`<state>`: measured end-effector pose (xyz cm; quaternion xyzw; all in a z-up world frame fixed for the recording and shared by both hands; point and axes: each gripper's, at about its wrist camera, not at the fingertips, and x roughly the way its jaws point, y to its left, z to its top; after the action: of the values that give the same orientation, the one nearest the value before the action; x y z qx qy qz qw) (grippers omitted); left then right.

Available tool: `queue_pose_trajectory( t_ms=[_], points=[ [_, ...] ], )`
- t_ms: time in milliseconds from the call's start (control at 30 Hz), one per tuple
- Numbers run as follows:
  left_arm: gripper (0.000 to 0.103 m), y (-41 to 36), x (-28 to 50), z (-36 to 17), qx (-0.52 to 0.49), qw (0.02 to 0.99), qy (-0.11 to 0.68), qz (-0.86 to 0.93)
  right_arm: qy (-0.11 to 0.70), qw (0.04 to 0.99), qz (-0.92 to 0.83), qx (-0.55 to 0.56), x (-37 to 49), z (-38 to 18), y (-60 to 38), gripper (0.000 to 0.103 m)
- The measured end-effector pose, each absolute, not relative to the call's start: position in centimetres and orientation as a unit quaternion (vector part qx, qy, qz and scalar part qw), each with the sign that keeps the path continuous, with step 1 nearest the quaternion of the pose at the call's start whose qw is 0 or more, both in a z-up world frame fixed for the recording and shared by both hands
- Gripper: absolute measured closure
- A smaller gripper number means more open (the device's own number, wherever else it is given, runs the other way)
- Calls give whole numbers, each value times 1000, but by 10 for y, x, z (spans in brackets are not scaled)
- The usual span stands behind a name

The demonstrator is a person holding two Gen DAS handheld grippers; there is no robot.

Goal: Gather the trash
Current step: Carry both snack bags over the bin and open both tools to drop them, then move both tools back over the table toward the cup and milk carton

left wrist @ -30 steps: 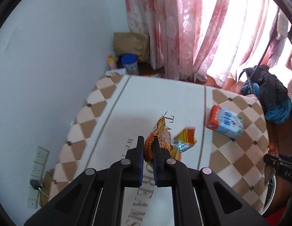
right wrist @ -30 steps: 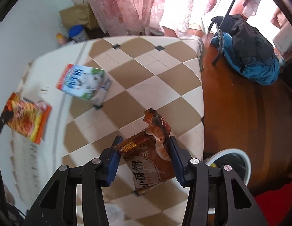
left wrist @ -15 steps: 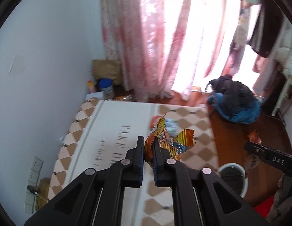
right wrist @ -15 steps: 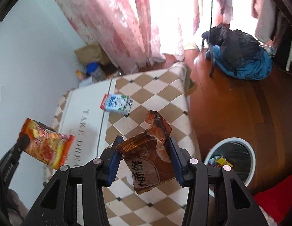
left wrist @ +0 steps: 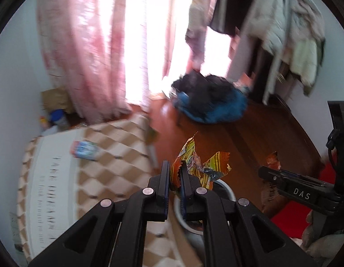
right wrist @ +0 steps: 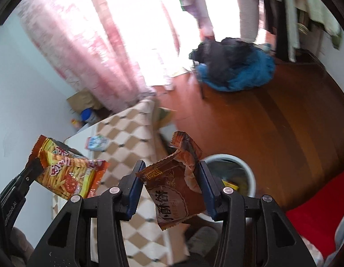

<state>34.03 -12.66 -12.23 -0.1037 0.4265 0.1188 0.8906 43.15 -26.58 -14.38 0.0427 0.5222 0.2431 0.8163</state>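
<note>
Both wrappers have left the checkered bed (right wrist: pixel 127 146) and now hang near the white bin (right wrist: pixel 241 166). The left gripper (left wrist: pixel 173 173) is clenched on a crumpled orange snack bag (left wrist: pixel 194 162), low centre. The right gripper (right wrist: pixel 169 173) clamps a brown biscuit wrapper (right wrist: pixel 174 184) just left of the bin's rim. A milk carton (right wrist: pixel 97 142) remains on the bed.

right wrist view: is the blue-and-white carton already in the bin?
No. The blue-and-white carton lies on the checkered table, apart from the white bin on the floor.
</note>
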Motion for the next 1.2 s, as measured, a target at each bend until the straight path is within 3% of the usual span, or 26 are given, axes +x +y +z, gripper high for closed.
queue_pose_trajectory(
  t_ms=[233, 400, 567, 633, 667, 700, 767, 833, 900, 967, 1033, 1133, 1200],
  points=[
    [97, -182, 408, -218, -103, 847, 518, 54, 562, 802, 187, 74, 463, -210, -345, 53],
    [97, -189, 450, -306, -120, 790, 600, 34, 609, 769, 164, 107, 484, -291, -380, 53],
    [93, -184, 472, -362, -105, 754, 647, 52, 652, 730, 150, 140, 502, -377, -391, 53],
    [86, -183, 475, -369, -99, 751, 650, 61, 664, 719, 145, 147, 509, -407, -390, 53],
    [68, -182, 476, -372, -95, 749, 653, 65, 669, 714, 144, 149, 512, -419, -390, 53],
    [37, -180, 477, -374, -94, 748, 653, 69, 672, 710, 143, 154, 516, -432, -389, 53],
    [11, -179, 474, -373, -88, 750, 651, 81, 680, 702, 141, 157, 520, -449, -386, 51],
    [11, -172, 470, -371, -87, 749, 651, 87, 688, 692, 142, 167, 525, -463, -384, 41],
    [11, -169, 468, -366, -77, 750, 649, 100, 692, 685, 147, 175, 528, -469, -381, 37],
    [5, -168, 467, -364, -64, 753, 646, 108, 692, 684, 150, 177, 528, -471, -380, 26],
    [5, -167, 463, -361, -60, 755, 643, 109, 689, 685, 154, 178, 527, -467, -378, 24],
    [5, -167, 456, -357, -53, 757, 641, 116, 688, 690, 152, 163, 523, -457, -376, 5],
    [5, -169, 448, -351, -55, 758, 639, 116, 691, 691, 150, 150, 517, -450, -376, 0]
  ],
)
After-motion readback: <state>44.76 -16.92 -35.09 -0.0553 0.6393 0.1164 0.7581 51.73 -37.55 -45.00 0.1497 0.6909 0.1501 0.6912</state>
